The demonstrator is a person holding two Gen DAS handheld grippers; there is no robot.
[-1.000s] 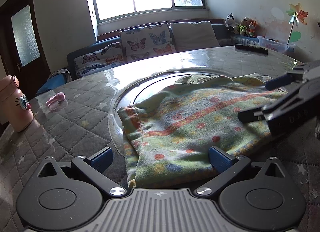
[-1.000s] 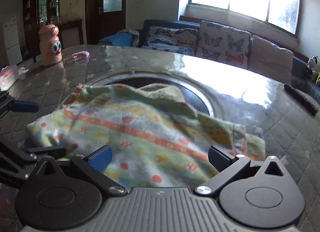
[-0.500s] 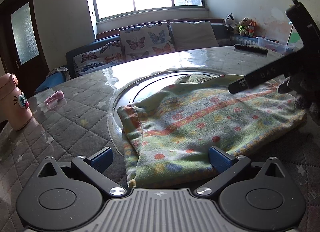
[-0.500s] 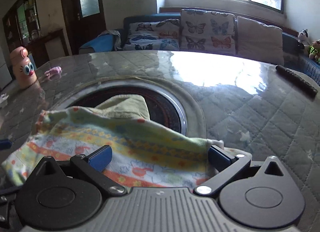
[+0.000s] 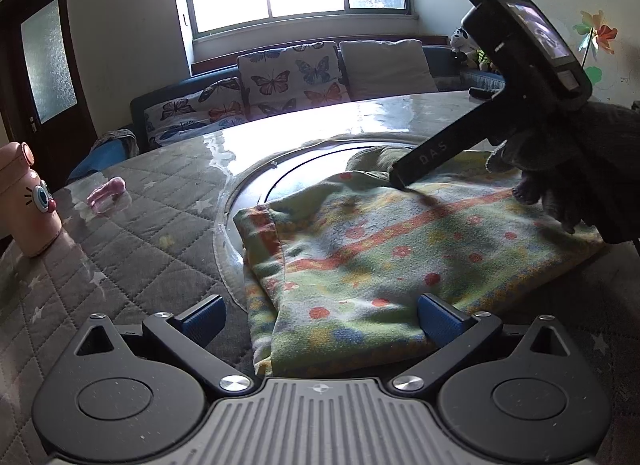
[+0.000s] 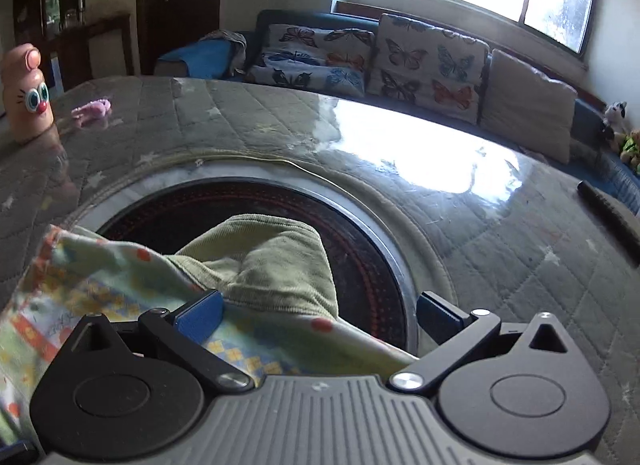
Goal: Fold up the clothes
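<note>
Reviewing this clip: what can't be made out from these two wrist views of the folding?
- Right gripper fingertips: in the left wrist view its own black body hides them; contact with the patterned garment is unclear.
- Garment's near edge: hidden behind the left gripper body in the left wrist view.
- Olive cloth: mostly under the patterned garment; whether it is a separate piece is unclear.
- Gloved hand: cut off by the frame edge.

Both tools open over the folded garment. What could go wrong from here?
1. The patterned garment lies partly over the recessed turntable; a pull may drag it in.
2. The olive collar sticks out, so the right tool might catch only that layer.
</note>
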